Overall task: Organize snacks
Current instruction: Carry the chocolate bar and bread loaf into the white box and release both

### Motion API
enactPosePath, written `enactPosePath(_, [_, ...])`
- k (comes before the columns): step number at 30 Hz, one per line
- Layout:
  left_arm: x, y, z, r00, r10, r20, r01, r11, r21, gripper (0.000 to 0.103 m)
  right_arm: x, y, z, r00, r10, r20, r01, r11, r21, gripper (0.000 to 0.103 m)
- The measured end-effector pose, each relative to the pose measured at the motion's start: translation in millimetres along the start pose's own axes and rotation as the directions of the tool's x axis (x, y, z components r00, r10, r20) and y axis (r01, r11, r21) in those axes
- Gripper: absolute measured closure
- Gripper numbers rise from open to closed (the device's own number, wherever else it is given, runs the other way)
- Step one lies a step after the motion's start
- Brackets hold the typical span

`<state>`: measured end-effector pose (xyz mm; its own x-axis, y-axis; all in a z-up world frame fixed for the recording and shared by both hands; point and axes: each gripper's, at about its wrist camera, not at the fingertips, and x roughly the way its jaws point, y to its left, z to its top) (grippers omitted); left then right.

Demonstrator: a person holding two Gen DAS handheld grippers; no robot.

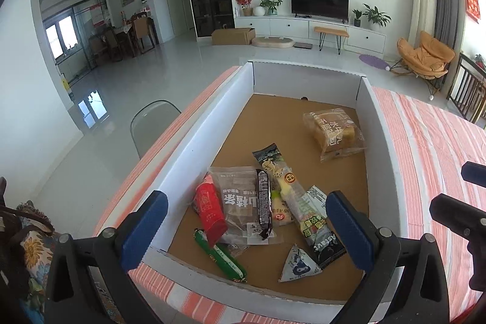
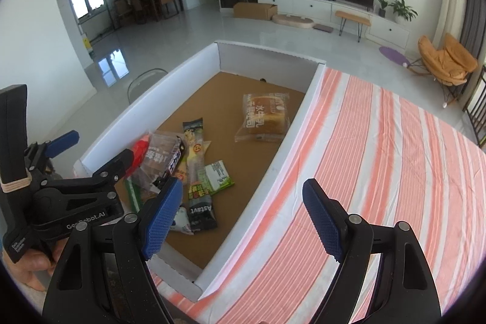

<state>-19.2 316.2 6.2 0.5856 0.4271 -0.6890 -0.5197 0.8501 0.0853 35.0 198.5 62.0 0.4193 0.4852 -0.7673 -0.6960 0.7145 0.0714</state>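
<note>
A shallow white cardboard box [image 1: 194, 138] with a brown floor lies on the striped table. In it are a bread pack [image 1: 332, 131], a red pack [image 1: 209, 208], a clear brown-snack bag [image 1: 240, 199], a long green-black pack [image 1: 299, 202], a green sausage [image 1: 221, 258] and a small triangular pack [image 1: 296, 264]. My left gripper [image 1: 247, 228] is open and empty above the box's near end. My right gripper [image 2: 243, 217] is open and empty over the box's right wall [image 2: 279, 169]. The bread pack [image 2: 264, 119] also shows there.
The orange-and-white striped tablecloth [image 2: 395, 166] stretches to the right of the box. A grey chair [image 1: 153, 123] stands left of the table. A flowered bag [image 1: 30, 245] sits at the near left. The living room lies beyond.
</note>
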Motion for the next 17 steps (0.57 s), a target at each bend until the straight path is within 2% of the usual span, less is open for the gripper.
enactPosePath(10, [-4, 12, 0, 0.999, 0.049, 0.014, -0.049, 0.999, -0.001, 0.0, 4, 17, -4, 1.0, -0.01, -0.018, 0.009, 1.0, -0.029, 0.019])
enactPosePath(15, [-3, 20, -3, 0.999, 0.032, 0.001, -0.032, 0.998, -0.046, 0.0, 8, 19, -6, 0.999, -0.023, -0.033, 0.022, 0.999, -0.03, 0.019])
enactPosePath(17, [-5, 19, -4, 0.999, 0.05, 0.011, -0.049, 0.998, -0.039, 0.0, 9, 20, -7, 0.999, -0.019, -0.037, 0.018, 0.999, -0.029, 0.019])
